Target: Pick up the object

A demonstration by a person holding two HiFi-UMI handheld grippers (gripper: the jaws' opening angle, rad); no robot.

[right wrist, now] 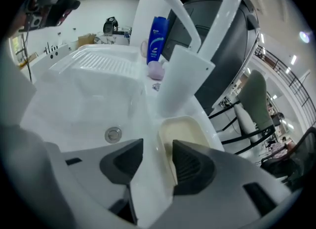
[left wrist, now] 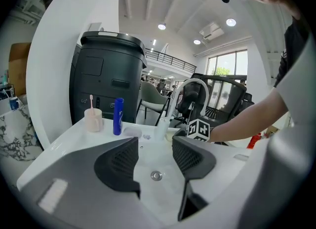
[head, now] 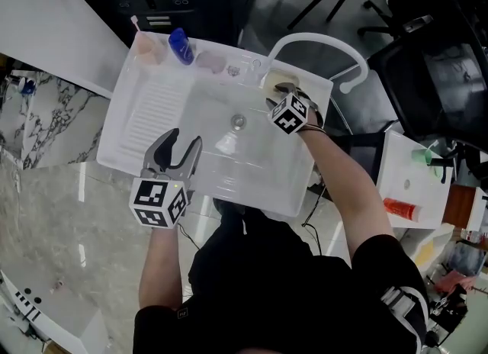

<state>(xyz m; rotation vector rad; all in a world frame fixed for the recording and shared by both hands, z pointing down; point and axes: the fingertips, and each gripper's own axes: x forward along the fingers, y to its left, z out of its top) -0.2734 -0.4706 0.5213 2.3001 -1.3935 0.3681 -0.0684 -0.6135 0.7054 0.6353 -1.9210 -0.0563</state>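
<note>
The right tool (right wrist: 157, 146) is pointing steeply down at the far right corner of a white moulded plastic sink (head: 252, 173). Its jaws are standing apart and gripping nothing. They are straddling the near rim of a shallow cream-coloured rectangular soap dish (right wrist: 186, 127). One jaw is hovering over the dish's hollow and the other over the white ledge beside it. Whether a pad is touching the rim cannot be told.

The dish is sitting on the sink's ledge, just beside the base of a white curved plastic faucet (right wrist: 180, 82).

The left tool (left wrist: 155, 146) is hanging over the near edge of the basin. Its jaws are also standing apart and empty, facing the round metal drain (left wrist: 156, 175).

On the back ledge, a pale pink cup (left wrist: 93, 119) holding a toothbrush and a blue plastic bottle (left wrist: 117, 117) are standing upright side by side. A grey marbled table (head: 61, 223) is showing at the sink's left.
</note>
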